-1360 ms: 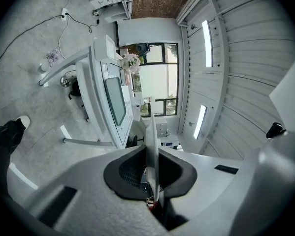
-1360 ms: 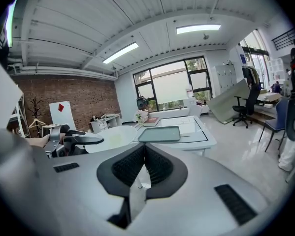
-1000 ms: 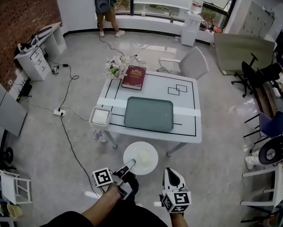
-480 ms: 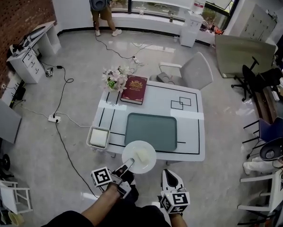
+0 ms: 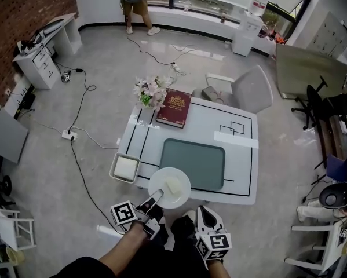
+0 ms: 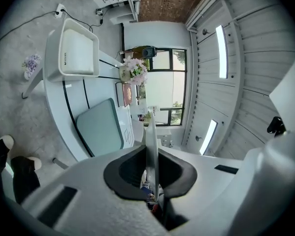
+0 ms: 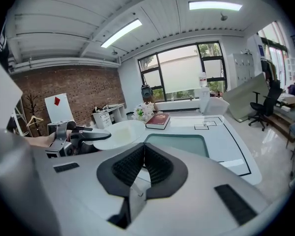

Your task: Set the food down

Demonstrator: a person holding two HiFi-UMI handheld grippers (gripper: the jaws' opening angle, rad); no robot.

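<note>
A round white plate point(image 5: 169, 187) with a pale piece of food point(image 5: 173, 185) on it hangs over the near edge of the white table point(image 5: 243, 181). My left gripper point(image 5: 157, 198) is shut on the plate's near rim. In the left gripper view the plate point(image 6: 151, 136) shows edge-on, pinched between the pads. My right gripper point(image 5: 207, 212) hangs to the right of the plate with its jaws shut and nothing in them. The right gripper view shows the plate point(image 7: 120, 133) and the left gripper point(image 7: 81, 135) at its left, with the right gripper point(image 7: 145, 150) pointing over the table.
On the table lie a green tray point(image 5: 193, 164), a red book point(image 5: 174, 107), flowers point(image 5: 152, 91) and a white box point(image 5: 125, 167) at its left corner. A grey chair point(image 5: 248, 90) stands behind it. Cables and a power strip point(image 5: 68, 135) lie on the floor at left.
Both grippers and the plate have come forward to the table. The plate, out over the floor a second ago, now overlaps the table's near edge beside the green tray.
</note>
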